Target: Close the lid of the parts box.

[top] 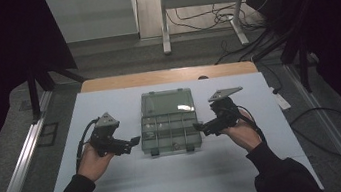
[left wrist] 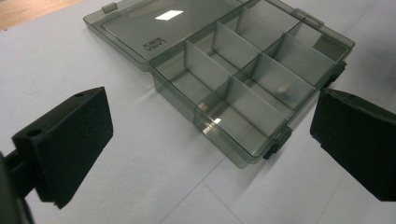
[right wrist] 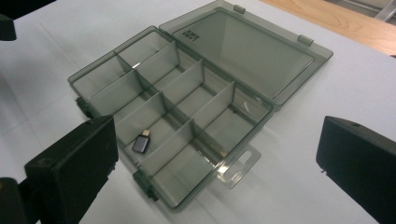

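A smoky transparent compartment box (top: 169,126) lies open in the middle of the white table cover (top: 135,181). Its lid (right wrist: 240,49) is folded flat on the far side, and thin dividers cut the tray into two rows of cells. One cell in the near row, beside the latch edge, holds a small dark adapter with a short metal plug (right wrist: 141,143); in the left gripper view the same spot shows just a pale speck, too small to read. The other cells look empty. A clear hang tab (right wrist: 239,166) sticks out from one short end of the tray.

The left gripper (top: 126,144) is just beside the left edge of the box, and the right gripper (top: 202,128) is just beside the right edge, both low over the cover. Neither one touches the box. Both have their jaws spread wide with nothing between them; each gripper view shows the box through that gap.

The lid carries small raised lettering (left wrist: 154,43), which I cannot read. In the high view the cells are dim and glare hides their content.
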The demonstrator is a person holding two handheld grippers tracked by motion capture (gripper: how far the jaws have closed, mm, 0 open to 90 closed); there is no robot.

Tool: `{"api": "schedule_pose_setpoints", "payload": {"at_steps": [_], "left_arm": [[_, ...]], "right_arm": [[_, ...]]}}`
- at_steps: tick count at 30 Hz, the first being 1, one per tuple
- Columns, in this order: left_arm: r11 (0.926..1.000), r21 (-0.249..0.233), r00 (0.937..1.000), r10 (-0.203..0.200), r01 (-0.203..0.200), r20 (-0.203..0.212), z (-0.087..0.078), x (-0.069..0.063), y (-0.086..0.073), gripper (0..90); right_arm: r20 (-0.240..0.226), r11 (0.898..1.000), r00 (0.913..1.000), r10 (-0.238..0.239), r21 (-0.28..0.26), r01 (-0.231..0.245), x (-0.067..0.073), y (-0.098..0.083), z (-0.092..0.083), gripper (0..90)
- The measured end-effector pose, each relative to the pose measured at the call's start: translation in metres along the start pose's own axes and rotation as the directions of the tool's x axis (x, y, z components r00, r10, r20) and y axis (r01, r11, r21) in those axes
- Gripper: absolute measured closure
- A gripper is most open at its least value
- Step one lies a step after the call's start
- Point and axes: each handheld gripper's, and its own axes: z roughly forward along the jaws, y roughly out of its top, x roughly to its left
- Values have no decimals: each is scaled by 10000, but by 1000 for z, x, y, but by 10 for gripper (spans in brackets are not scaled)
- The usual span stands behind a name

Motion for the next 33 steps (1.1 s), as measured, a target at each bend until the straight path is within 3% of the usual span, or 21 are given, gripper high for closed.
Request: {"api": "schedule_pose_setpoints", "payload": {"at_steps": [9, 22, 28, 33], "left_arm": [[9999, -79, 9997, -131, 133, 196, 6, 7, 5, 0], [9998, -164, 9995, 94, -90, 288, 19, 11, 11, 0], [9999, -120, 9983, 61, -55, 582, 28, 15, 12, 0], [10000, -37, 9967, 69, -66, 804, 36, 19, 13, 0]], "right_arm": [[163, 9999, 9998, 140, -17, -139, -6, 11, 16, 0], [548, 9996, 9982, 262, 32, -264, -16, 24, 34, 12], [589, 9977, 9962, 636, 187, -648, -24, 28, 45, 14], [850, 9979, 9951, 501, 359, -533, -29, 32, 54, 12]]}}
